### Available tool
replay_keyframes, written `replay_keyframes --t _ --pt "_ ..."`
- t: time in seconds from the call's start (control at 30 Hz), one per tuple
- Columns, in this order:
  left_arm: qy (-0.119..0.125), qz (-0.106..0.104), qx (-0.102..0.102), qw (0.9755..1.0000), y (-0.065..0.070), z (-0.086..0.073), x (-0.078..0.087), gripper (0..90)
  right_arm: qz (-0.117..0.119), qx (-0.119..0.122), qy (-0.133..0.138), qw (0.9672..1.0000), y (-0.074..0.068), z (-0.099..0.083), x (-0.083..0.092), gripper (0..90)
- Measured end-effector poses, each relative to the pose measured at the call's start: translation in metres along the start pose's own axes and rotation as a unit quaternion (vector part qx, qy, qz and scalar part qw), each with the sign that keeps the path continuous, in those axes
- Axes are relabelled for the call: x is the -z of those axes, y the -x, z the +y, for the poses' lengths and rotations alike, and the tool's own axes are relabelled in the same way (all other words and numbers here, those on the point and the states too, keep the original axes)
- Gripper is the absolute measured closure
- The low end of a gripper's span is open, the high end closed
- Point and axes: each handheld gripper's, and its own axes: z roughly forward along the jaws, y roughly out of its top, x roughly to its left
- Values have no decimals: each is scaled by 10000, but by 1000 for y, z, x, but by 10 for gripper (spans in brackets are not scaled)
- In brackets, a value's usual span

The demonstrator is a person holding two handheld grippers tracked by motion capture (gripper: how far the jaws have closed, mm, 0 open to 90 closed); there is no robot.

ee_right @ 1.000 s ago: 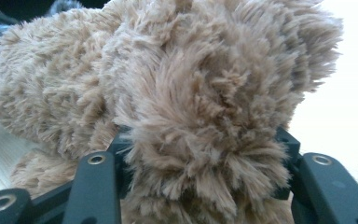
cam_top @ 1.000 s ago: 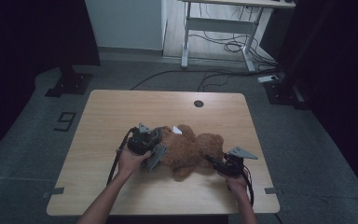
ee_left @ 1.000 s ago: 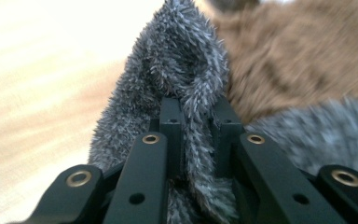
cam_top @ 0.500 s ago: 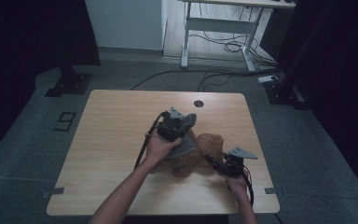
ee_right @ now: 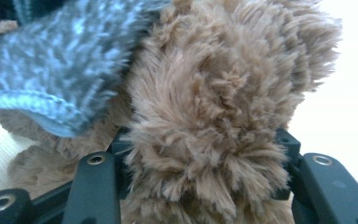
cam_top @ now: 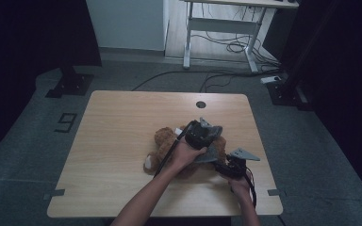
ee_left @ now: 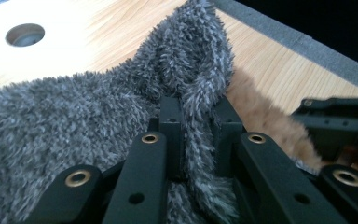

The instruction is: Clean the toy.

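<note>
A brown teddy bear [cam_top: 166, 143] lies on the wooden table [cam_top: 122, 122], right of centre. My left gripper [cam_top: 207, 142] hangs over the bear's right side, shut on a fold of grey fuzzy cloth [cam_top: 210, 154]. In the left gripper view the jaws pinch that grey cloth [ee_left: 74, 121] at my left gripper [ee_left: 198, 109], with brown bear fur [ee_left: 265, 123] just beyond. My right gripper [cam_top: 227, 166] sits at the bear's near right, shut on a furry brown limb. In the right gripper view that limb of the bear [ee_right: 214, 107] bulges between the jaws of my right gripper [ee_right: 205, 137], and the grey cloth [ee_right: 51, 56] drapes at upper left.
A round cable hole [cam_top: 200, 104] is set in the table near its far edge. The table's right edge [cam_top: 259, 141] runs close to both grippers. A desk frame with cables [cam_top: 226, 33] stands on the floor beyond.
My left gripper has swung from the bear's left side up over it to its right side, drawing the grey cloth along. The right gripper has held still on the bear.
</note>
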Motion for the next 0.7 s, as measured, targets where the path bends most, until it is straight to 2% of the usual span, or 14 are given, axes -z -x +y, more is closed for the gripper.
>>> replay_keyframes --t 0.07,0.1,0.17,0.2,0.23,0.3,0.33,0.43,0.47,0.53,0.6,0.63,0.67,0.7 --pt "-226 292 -111 9993 -7 -9 7 783 -50 2 2 10000 -1 0 0 451" --pt "-270 319 -112 9991 -11 -14 10 784 -53 -8 7 10000 -1 0 0 451" --pt "-110 130 101 9998 -21 -27 20 786 -29 -12 24 10000 -1 0 0 451" --pt "48 58 240 9997 -26 -35 28 787 -25 8 27 10000 -1 0 0 451" --pt "131 72 253 9996 -29 -41 35 787 -21 8 31 10000 -2 0 -1 452" --pt "199 165 223 9994 -35 -49 46 787 -12 18 42 10000 -2 0 -1 452" --pt "243 260 279 9990 -41 -54 53 788 -3 -2 34 10000 -2 0 -1 452" --pt "287 318 526 9977 -55 -62 64 791 0 -17 40 10000 -2 0 -1 452" --pt "287 318 526 9977 -55 -62 64 792 0 -17 40 10000 -2 0 -1 452" --pt "310 454 685 9961 -68 -72 71 793 -14 -33 47 10000 -2 -1 -1 452" --pt "306 519 715 9956 -72 -76 72 794 -12 -28 49 10000 -2 -1 -1 452" --pt "294 602 713 9952 -75 -80 74 794 -9 -30 47 10000 -2 -1 -1 452" --pt "233 803 683 9942 -79 -88 75 797 -5 -24 46 10000 -2 -1 -1 452" --pt "233 803 683 9942 -79 -88 75 798 -5 -24 46 10000 -2 -1 -1 452"
